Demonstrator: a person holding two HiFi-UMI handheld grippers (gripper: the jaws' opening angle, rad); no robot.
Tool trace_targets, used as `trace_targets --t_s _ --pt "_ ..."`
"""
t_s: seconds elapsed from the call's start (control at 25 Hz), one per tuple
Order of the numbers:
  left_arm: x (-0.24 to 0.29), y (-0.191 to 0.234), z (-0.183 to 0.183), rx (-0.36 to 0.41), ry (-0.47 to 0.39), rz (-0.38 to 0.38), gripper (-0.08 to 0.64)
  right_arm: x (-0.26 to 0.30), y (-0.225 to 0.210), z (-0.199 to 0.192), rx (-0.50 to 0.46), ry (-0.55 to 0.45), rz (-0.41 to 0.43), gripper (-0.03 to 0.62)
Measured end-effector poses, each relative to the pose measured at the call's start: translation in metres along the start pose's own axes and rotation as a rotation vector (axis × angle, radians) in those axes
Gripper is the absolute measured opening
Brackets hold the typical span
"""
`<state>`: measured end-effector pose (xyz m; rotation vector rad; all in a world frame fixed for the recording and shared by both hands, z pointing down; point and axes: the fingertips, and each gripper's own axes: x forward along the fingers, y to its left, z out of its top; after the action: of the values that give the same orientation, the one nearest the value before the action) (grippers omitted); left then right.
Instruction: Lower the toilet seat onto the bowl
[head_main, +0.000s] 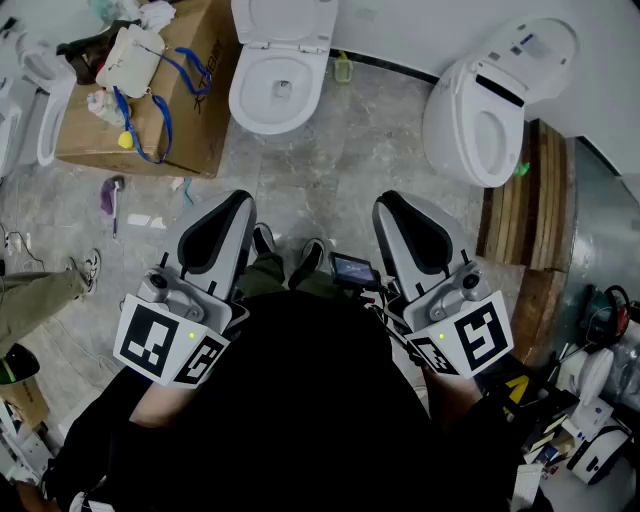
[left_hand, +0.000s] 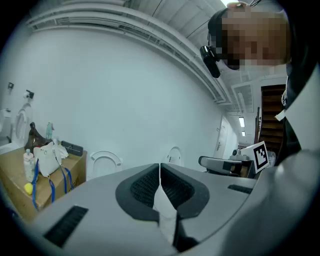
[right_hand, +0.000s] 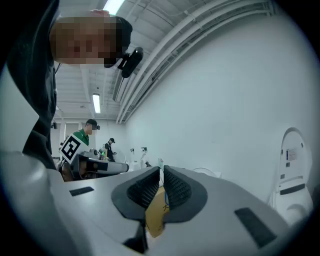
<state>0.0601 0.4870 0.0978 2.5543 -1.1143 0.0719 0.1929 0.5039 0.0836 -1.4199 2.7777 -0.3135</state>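
In the head view, the left gripper (head_main: 232, 208) and right gripper (head_main: 392, 208) are pointing forward over a mottled grey stone floor (head_main: 330, 150), both well short of the toilet (head_main: 280, 75). Their shells are looking smooth, grey and rounded, with black padded insets. The glossy white bowl (head_main: 275, 100) is lying open, and the seat (head_main: 285, 22) is standing raised behind it. Left of the toilet, a brown cardboard box (head_main: 190, 110) is carrying a white bag (head_main: 128, 60) with blue straps. Right of the toilet, a second toilet (head_main: 490, 105) is leaning beside stacked wooden planks (head_main: 545, 190). This view is not showing whether the fingers are touching.

The left gripper view is showing that. The left gripper (left_hand: 160, 172) is keeping its ribbed black fingers (left_hand: 142, 187) pressed together with nothing between them. Beyond them the seat (left_hand: 105, 161) is showing as an upright white ring against a plain white wall (left_hand: 125, 90), a shape the head view is flattening. The box (left_hand: 15, 175) is sitting left of it, and the right gripper (left_hand: 225, 162) is showing to its right.

In the right gripper view, the right gripper (right_hand: 161, 175) is also holding its ribbed fingers (right_hand: 142, 190) closed and empty, with only a thin slit left between them. The second toilet (right_hand: 292, 165) is rising tall and smooth at the right. Only this view is showing distant people (right_hand: 91, 129), beyond the left gripper (right_hand: 100, 165).
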Motion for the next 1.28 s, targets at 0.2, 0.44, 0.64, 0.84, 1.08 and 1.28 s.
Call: trace_targets --t_s 0.2,0.44,0.64,0.84,1.08,1.28 --pt "0.002 -0.002 -0.004 0.001 -0.001 0.0 0.021 -0.001 -0.002 -0.003 -0.002 -0.001 0.002 0.049" --pt "0.001 -0.005 -0.007 0.003 0.002 0.012 0.021 -0.006 -0.003 -0.001 0.006 -0.019 0.007 0.049" --pt "0.002 -0.008 -0.009 0.002 0.001 0.025 0.021 -0.008 -0.006 0.004 0.024 -0.053 0.019 0.049" --pt "0.0 -0.008 -0.013 -0.002 0.009 0.037 0.021 -0.003 -0.009 0.0 0.034 -0.038 0.031 0.049" --pt "0.01 0.011 -0.013 -0.022 0.017 0.046 0.021 0.015 -0.018 -0.008 0.046 0.0 0.023 0.049" --pt "0.028 0.031 -0.005 -0.02 0.021 0.025 0.021 0.039 -0.029 -0.006 0.049 0.011 -0.001 0.049"
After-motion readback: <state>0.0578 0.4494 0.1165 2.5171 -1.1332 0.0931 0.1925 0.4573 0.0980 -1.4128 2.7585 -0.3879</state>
